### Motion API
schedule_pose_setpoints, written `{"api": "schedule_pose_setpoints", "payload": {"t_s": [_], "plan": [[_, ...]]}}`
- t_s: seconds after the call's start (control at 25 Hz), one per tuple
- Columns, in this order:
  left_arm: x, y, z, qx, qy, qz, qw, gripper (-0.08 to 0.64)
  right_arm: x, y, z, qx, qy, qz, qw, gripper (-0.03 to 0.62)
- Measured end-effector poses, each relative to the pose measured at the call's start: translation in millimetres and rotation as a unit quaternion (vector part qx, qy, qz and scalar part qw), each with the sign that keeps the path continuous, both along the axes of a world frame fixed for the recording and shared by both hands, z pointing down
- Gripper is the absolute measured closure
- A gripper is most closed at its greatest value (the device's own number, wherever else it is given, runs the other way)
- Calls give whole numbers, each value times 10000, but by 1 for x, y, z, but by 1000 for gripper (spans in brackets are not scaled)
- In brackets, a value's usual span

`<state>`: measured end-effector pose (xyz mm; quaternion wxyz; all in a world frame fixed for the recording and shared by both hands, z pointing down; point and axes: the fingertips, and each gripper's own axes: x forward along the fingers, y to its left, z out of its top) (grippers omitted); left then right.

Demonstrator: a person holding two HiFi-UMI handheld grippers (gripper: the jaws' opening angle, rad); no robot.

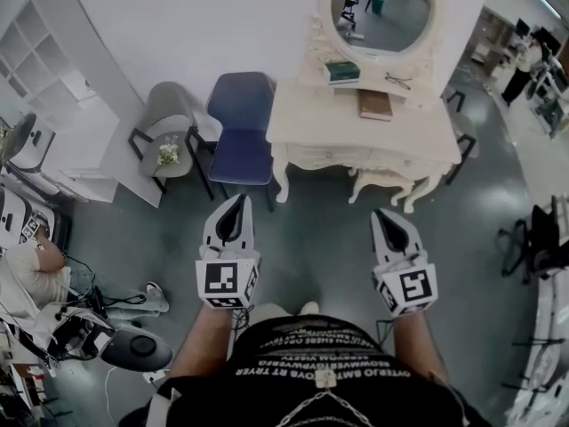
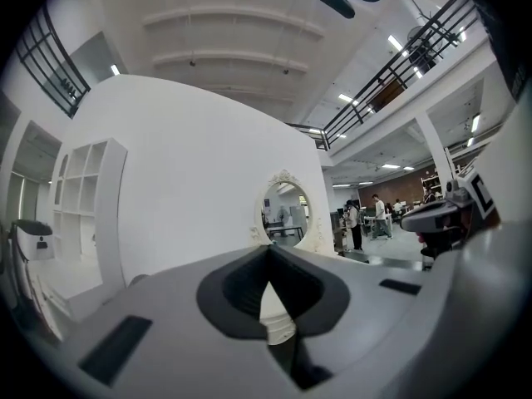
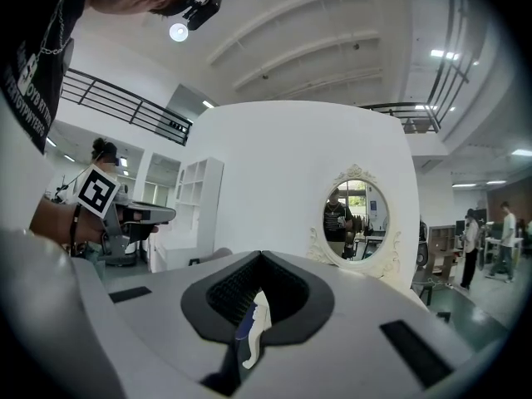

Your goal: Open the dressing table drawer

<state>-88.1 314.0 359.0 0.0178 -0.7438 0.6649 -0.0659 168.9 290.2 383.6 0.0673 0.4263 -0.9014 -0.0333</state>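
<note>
Both clenched empty, my left gripper [image 1: 236, 201] and right gripper [image 1: 386, 215] point level at the desk [image 1: 311, 114] well ahead, its drawer [image 1: 345, 158] running crosswise under the front edge, nearer my right.

The dressing table [image 1: 311, 121] is cream, with a brown book [image 1: 374, 104] and a dark green book [image 1: 342, 70] on its worktop. At its left stand a navy chair [image 1: 242, 118] and a grey chair [image 1: 169, 103]. The left gripper [image 1: 236, 199] and right gripper [image 1: 382, 213] are white, with black-and-white square markers. The floor [image 1: 311, 234] is dark grey.
</note>
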Motion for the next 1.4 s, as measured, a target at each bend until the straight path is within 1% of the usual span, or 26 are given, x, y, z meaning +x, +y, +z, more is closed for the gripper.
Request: {"api": "schedule_pose_setpoints", "payload": {"t_s": [0.24,0.52,0.6,0.72,0.8,0.96,1.12,1.24,1.36,1.4], "plan": [[12,-5,-5,-96,-95,195,9997,558,8,-5,-5,-2,-100,33,9999,591],[7,-9,17,-355,-241,302,9986,557,0,-5,13,-120,-97,-9,9999,591],[2,-13,19,-329,-228,228,9989,558,-1,-9,18,-176,-104,34,9998,591],[-11,-22,15,-178,-125,37,9998,558,-7,-14,22,-292,-191,33,9994,591],[-15,-30,14,-148,-113,43,9998,558,-11,-22,19,-293,-212,21,9993,591],[-19,-41,14,-139,-241,118,9995,558,-22,-36,16,-300,-136,42,9994,591],[-35,-56,16,-98,-249,10,9996,558,-33,-53,22,-347,-104,46,9993,591],[-46,-70,20,-162,-128,13,9998,558,-45,-64,23,-380,-141,16,9992,591],[-49,-89,22,-252,202,119,9994,558,-53,-78,20,-353,-127,36,9993,591],[-49,-96,22,-246,239,167,9993,558,-55,-83,19,-335,-104,65,9994,591]]}}
